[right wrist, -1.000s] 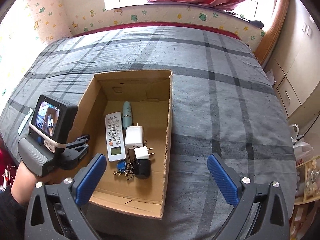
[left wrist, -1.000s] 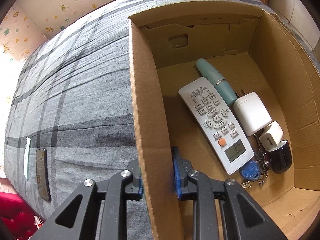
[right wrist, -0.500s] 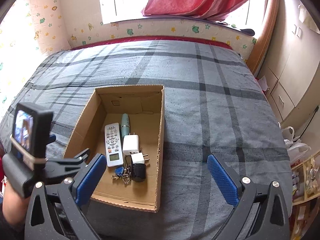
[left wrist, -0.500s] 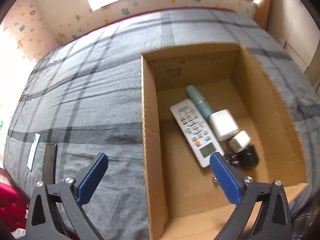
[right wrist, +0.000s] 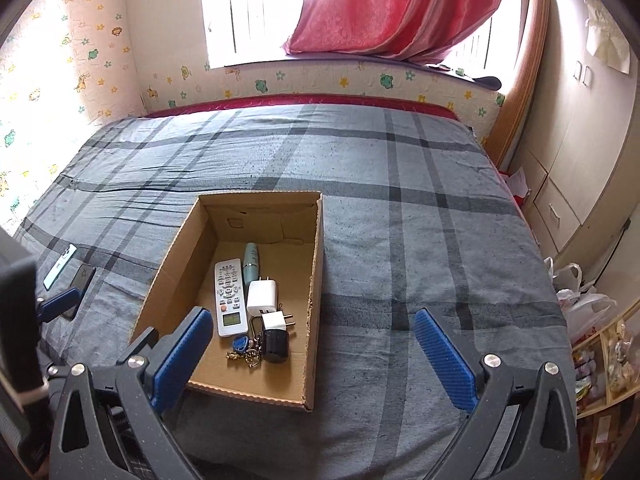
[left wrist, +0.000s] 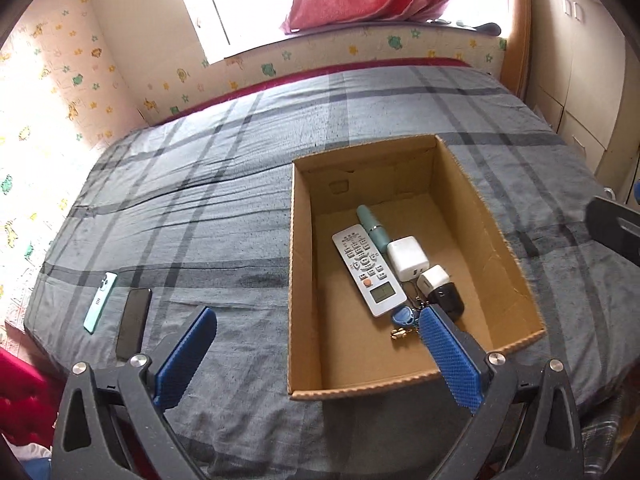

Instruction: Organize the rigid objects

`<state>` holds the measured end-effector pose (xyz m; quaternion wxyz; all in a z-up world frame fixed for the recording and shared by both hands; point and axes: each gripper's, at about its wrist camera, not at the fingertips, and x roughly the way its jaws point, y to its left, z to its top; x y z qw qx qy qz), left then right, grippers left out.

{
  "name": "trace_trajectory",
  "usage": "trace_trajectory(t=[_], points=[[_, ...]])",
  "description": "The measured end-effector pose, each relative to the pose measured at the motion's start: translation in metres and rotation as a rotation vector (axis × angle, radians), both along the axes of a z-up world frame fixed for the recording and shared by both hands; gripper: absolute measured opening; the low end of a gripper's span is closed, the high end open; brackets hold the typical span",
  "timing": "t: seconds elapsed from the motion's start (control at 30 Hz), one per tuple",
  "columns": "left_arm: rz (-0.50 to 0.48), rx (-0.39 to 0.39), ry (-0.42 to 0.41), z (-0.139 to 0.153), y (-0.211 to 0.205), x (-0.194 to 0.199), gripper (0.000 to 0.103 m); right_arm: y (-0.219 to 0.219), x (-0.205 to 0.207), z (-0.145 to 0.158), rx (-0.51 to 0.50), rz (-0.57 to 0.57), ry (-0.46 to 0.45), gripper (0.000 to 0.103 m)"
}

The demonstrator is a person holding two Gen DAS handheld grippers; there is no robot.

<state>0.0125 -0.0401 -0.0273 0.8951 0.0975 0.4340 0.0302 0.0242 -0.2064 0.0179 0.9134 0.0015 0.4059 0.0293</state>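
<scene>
An open cardboard box (left wrist: 298, 240) (right wrist: 316, 280) lies on the grey plaid bed. Inside it are a white remote (left wrist: 368, 272) (right wrist: 230, 296), a teal tube (left wrist: 372, 226), a white charger (left wrist: 408, 258), a small white plug (left wrist: 434, 280), a black cylinder (left wrist: 448, 300) and a blue key fob with keys (left wrist: 404, 318). My left gripper (left wrist: 318, 311) hangs wide open above the box's near left corner, holding nothing. Over the box's near right wall my right gripper (right wrist: 312, 314) is also wide open and empty.
A mint phone (left wrist: 100, 300) and a black phone (left wrist: 134, 322) lie on the bed left of the box. Padded walls border the bed at the back and left. Cabinets (right wrist: 568, 184), plastic bags (right wrist: 580, 300) and a shelf stand to the right.
My left gripper let go of the box's left wall, opened wide, then rose and drew back. The right gripper lifted a little and stayed open.
</scene>
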Motion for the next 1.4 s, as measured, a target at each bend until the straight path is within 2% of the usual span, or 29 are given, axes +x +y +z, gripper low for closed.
trace_trajectory(t=[0.3,0.5,1.4], points=[[-0.013,-0.011,-0.078,0.024,-0.019,-0.030,0.103,-0.011,-0.015,0.006,0.026,-0.037,-0.028,0.103],[-0.035,-0.053,-0.051,0.020,-0.028,-0.034,0.103,-0.014,-0.017,-0.003,0.028,-0.051,-0.008,0.103],[-0.064,-0.045,-0.059,0.021,-0.036,-0.040,0.103,-0.013,-0.018,-0.006,0.037,-0.056,0.007,0.103]])
